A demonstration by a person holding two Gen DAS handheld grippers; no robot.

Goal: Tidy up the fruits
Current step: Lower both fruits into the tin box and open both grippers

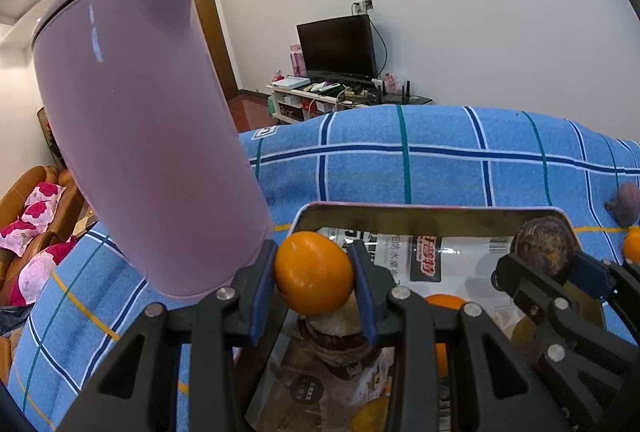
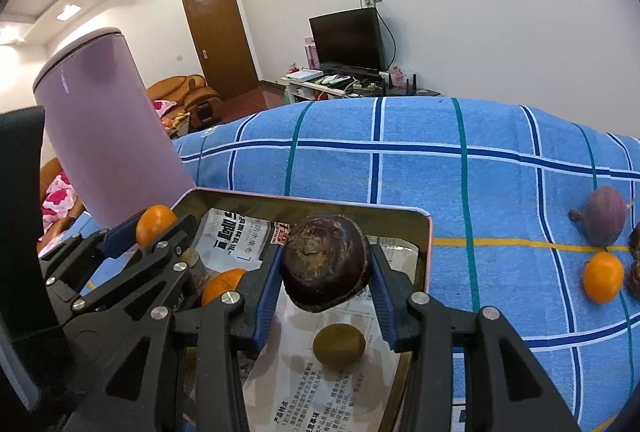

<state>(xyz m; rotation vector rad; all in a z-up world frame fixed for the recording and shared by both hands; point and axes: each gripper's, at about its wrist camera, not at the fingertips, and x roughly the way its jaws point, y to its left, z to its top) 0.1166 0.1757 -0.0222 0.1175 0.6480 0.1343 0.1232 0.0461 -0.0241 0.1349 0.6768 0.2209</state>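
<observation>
My left gripper [image 1: 314, 272] is shut on a small orange fruit [image 1: 308, 278] and holds it above the near left part of a metal tray [image 1: 400, 211]. My right gripper [image 2: 326, 270] is shut on a dark brown round fruit [image 2: 320, 264] over the same tray [image 2: 427, 260]. In the right wrist view the left gripper [image 2: 154, 226] shows at the tray's left corner. Lying in the tray are an orange fruit [image 2: 224, 282], a greenish-brown fruit [image 2: 339, 346] and a brown fruit [image 1: 340, 330] under the left jaws.
A tall purple kettle [image 1: 148, 151] stands close to the tray's left. On the blue checked cloth [image 2: 460, 167] to the right lie a purple fruit [image 2: 604, 216], an orange one [image 2: 603, 278] and a dark one [image 2: 636, 272] at the frame edge.
</observation>
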